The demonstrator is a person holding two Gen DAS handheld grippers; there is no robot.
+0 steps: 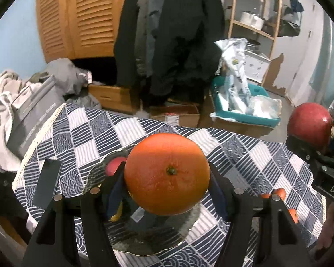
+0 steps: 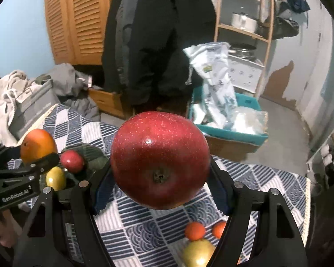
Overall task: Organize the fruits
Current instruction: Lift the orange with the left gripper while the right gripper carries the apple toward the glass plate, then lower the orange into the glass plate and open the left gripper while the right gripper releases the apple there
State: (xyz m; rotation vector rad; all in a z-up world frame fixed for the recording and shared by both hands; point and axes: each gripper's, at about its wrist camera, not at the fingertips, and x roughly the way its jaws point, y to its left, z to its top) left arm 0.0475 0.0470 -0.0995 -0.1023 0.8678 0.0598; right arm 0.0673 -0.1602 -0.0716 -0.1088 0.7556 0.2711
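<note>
Orange (image 1: 167,173) pinched in my left gripper (image 1: 167,178), red apple (image 2: 160,160) pinched in my right gripper (image 2: 161,178), both above desk (image 1: 245,155)

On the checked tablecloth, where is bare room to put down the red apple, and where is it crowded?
Bare cloth lies under the big red apple, between the dark glass plate and the small orange tangerines. The far right checked tablecloth is free too. It is crowded on the plate and near the tangerines and the yellow-green fruit.

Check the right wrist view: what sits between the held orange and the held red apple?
A small red apple and a yellow fruit on the plate.
</note>
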